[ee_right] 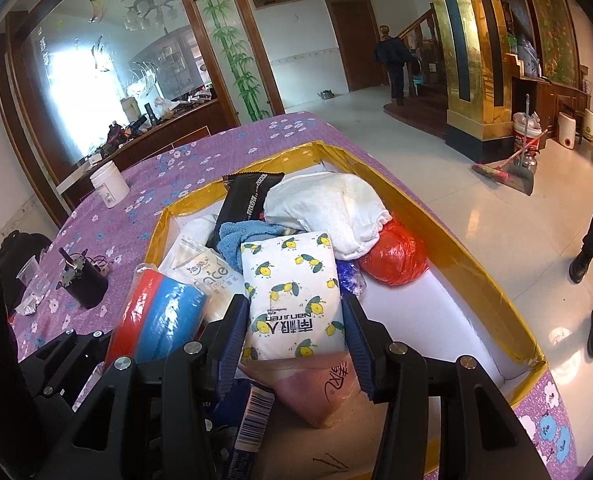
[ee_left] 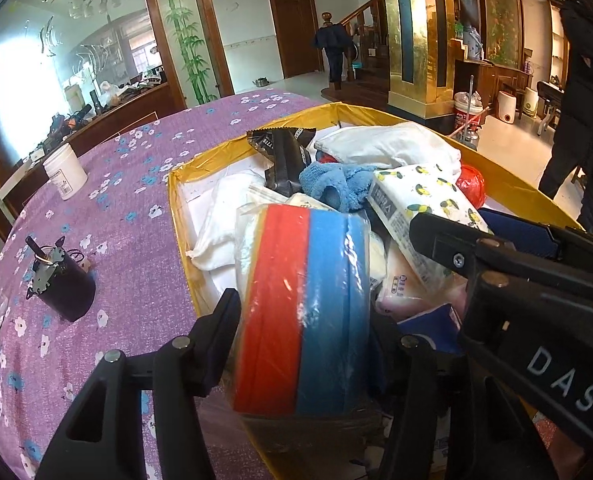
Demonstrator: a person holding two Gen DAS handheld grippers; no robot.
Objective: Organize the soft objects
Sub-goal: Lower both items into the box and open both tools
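Left claw (ee_left: 302, 320) loosely straddles sponge pack (ee_left: 300, 308); right claw (ee_right: 292, 320) grips lemon tissue pack (ee_right: 292, 292). Mid-sorting box (ee_right: 476, 264); next, lift tissue out w/o snagging.

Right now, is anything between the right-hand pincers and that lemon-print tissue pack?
Nothing visible: the right gripper has its fingers either side of the lemon-print tissue pack, which lies atop the pile in the yellow-rimmed box.

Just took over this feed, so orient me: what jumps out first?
A yellow-rimmed box on the purple flowered tablecloth, heaped with soft goods. At its near end, a red-and-blue sponge pack sits between the left tongs; beside it, a lemon-print tissue pack sits between the right tongs.
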